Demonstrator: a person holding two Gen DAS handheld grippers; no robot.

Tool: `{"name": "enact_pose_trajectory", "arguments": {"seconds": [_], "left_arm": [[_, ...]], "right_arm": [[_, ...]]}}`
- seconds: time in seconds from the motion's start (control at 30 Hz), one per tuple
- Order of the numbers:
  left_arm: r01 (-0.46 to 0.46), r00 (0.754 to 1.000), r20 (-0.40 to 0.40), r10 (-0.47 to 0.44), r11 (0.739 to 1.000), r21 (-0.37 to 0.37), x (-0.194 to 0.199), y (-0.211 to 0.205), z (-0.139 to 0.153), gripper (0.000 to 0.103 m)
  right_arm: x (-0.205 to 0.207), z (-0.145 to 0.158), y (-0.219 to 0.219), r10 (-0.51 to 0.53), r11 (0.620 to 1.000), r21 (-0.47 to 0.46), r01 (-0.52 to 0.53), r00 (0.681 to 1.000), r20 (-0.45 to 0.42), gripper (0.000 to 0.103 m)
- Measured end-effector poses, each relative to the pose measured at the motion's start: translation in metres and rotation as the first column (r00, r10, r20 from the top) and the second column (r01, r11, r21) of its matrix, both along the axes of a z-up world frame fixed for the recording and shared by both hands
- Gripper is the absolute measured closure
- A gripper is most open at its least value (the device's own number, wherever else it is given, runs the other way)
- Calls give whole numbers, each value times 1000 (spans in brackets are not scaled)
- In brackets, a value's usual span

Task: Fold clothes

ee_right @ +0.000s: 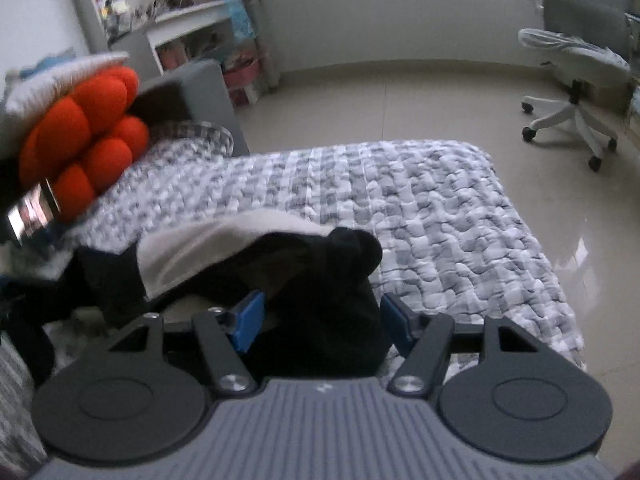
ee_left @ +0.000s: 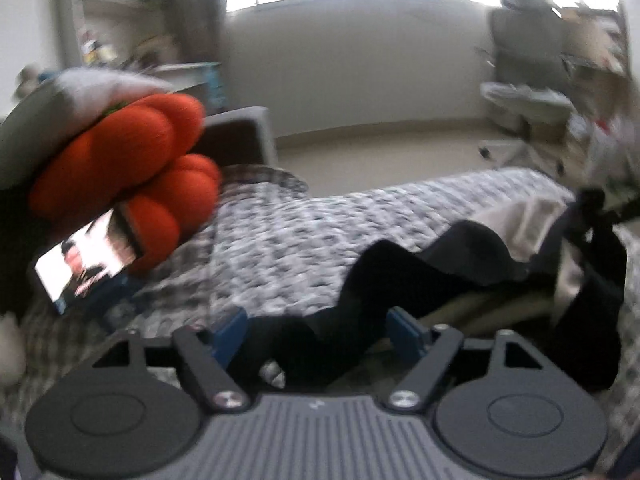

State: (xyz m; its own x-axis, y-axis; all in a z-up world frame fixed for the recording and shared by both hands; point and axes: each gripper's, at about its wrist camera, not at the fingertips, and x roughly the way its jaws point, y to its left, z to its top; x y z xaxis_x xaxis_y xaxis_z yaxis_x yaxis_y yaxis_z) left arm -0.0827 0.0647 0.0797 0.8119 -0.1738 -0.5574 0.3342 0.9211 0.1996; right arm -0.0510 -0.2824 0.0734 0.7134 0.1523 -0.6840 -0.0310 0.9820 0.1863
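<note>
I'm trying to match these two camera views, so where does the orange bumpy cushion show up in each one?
Left wrist view: orange cushion at left, above the lit phone screen.
Right wrist view: orange cushion at upper left edge.
Shared landmark: the grey checked bedspread.

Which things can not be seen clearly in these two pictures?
- Phone screen: left view, motion blur; right view, cut by the edge.
- Black garment: kind unknown; its near part lies under the gripper body in both views.
- Shelf items: too small.
</note>
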Motion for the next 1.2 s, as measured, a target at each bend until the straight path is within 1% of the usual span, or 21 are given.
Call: {"name": "enact_pose_trajectory", "arguments": {"seconds": [0.07,0.2,0.23,0.27,0.3,0.33,0.37,0.43,0.5,0.57,0.63,0.73,0.83,0.93,1.0,1.07,1.13,1.17,1.2], "left_arm": [[40,999,5,-40,998,48,8,-12,-4,16],[78,997,-33,-75,991,105,32,-28,-20,16],[86,995,-55,-80,990,109,39,-31,-26,23],[93,993,-77,-85,990,108,44,-33,-31,49],[95,992,-98,-84,990,103,48,-34,-36,65],[86,990,-118,-76,993,84,51,-34,-40,85],[68,991,-124,-60,996,58,51,-32,-41,91],[29,994,-108,-27,1000,13,46,-27,-36,94],[0,998,-61,-1,1000,-10,36,-21,-21,95],[-31,1000,2,31,998,-46,25,-9,5,96],[-49,997,56,54,995,-88,16,2,32,96],[-65,982,164,88,988,-140,-2,21,82,96],[-64,953,278,118,978,-197,-21,37,139,96],[-48,911,391,134,974,-222,-47,47,193,96],[-35,874,467,136,975,-219,-66,51,225,96],[-15,839,528,131,976,-219,-84,53,252,96],[-1,807,577,124,978,-208,-96,54,273,96],[1,793,597,120,980,-198,-101,54,282,96],[4,786,607,118,981,-196,-106,55,289,96]], "right_arm": [[6,-10,1,6,1000,-20,-7,1000,-30,36],[11,-25,-10,-11,1000,16,12,998,-70,36],[12,-27,-9,-2,1000,20,4,997,-71,41],[14,-28,-9,7,1000,24,-5,997,-72,57],[16,-29,-7,25,999,24,-24,997,-74,66],[15,-28,-2,37,999,-7,-38,997,-65,79],[14,-26,3,49,998,-39,-51,997,-56,86],[7,-18,10,66,991,-116,-67,998,-16,88],[0,-6,14,71,974,-218,-63,997,30,90],[-9,8,13,75,956,-291,-48,994,84,91],[-19,25,13,79,940,-340,-26,987,141,91],[-37,54,16,106,915,-403,0,965,241,91],[-58,87,22,176,889,-457,-1,923,342,91],[-82,122,31,264,848,-530,10,859,439,91],[-99,145,34,318,825,-565,23,807,497,91],[-115,167,30,365,816,-578,23,754,546,91],[-132,185,24,412,806,-591,25,693,592,91],[-141,194,21,437,802,-596,23,658,614,91],[-150,201,16,452,805,-593,16,630,631,91]]}}
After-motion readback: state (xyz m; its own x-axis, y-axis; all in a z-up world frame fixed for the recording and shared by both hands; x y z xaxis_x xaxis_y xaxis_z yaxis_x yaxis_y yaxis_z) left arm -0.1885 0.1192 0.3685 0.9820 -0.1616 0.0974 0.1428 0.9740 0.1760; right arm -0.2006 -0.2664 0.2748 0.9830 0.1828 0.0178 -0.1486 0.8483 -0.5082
